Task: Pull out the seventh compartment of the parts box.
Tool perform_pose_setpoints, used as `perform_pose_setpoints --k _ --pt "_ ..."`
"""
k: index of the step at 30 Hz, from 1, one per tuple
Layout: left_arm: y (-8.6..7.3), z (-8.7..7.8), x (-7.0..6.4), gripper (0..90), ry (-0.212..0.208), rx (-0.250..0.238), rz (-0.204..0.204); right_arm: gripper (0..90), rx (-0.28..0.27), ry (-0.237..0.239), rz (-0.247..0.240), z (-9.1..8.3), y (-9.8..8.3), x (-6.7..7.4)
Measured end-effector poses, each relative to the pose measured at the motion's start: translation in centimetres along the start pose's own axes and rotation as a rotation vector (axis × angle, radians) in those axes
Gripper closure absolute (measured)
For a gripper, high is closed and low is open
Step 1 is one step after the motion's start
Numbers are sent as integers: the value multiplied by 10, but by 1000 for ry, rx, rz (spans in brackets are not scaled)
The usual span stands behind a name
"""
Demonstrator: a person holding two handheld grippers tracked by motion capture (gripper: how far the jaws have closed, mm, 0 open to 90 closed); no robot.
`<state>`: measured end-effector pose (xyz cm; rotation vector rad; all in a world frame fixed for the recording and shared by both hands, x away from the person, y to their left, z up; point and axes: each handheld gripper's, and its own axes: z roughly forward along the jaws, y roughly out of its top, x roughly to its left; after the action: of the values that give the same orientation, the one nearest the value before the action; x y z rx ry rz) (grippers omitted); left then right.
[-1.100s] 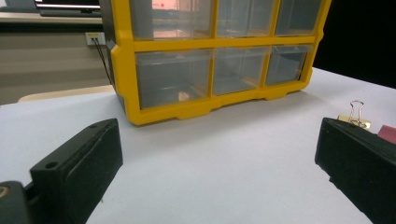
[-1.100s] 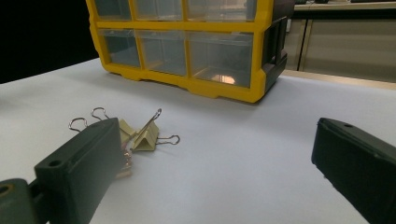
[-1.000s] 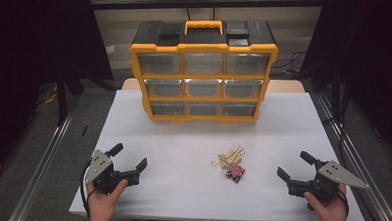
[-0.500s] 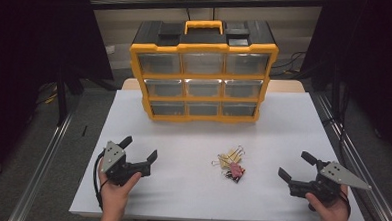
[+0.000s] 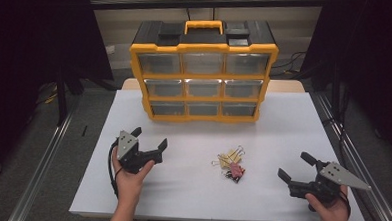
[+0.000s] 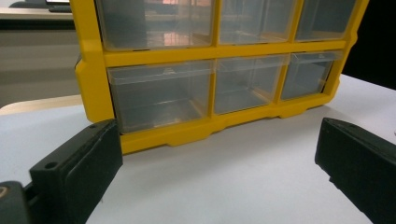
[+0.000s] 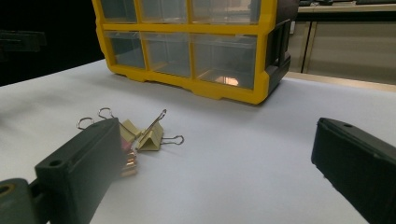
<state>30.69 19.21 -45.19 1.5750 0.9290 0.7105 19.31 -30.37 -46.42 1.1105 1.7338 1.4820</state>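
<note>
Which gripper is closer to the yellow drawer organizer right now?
Left. The left gripper sits just in front of the yellow plastic drawer organizer; the right gripper is farther back, beyond its right corner.

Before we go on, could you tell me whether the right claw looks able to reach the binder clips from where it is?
Probably yes: the right claw is open and the binder clips lie on bare table with nothing between them.

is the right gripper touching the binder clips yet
Apart. The high view shows bare white table between the right gripper and the binder clips; its jaws stand open.
</note>
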Motion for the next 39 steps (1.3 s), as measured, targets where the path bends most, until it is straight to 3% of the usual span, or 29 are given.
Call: perform_pose_setpoints --k 12,15,18,26,34,35,39 --pt "5 33 -10 14 11 -31 -29 15 -1 5 -1 2 0 0" --pt "8 40 -11 13 18 -27 -9 15 -1 1 10 2 0 0" --pt "8 47 -13 12 28 -31 -22 15 -1 2 11 1 0 -1" --pt "10 65 -18 17 44 -41 -3 15 0 2 12 0 0 0" --pt "11 79 -20 28 86 -48 -6 16 -2 6 0 0 -1 -1" --pt "11 81 -21 28 101 -61 -21 16 -1 9 0 0 -1 -1" --pt "12 86 -19 33 109 -59 -6 15 -1 5 1 -1 0 -1"
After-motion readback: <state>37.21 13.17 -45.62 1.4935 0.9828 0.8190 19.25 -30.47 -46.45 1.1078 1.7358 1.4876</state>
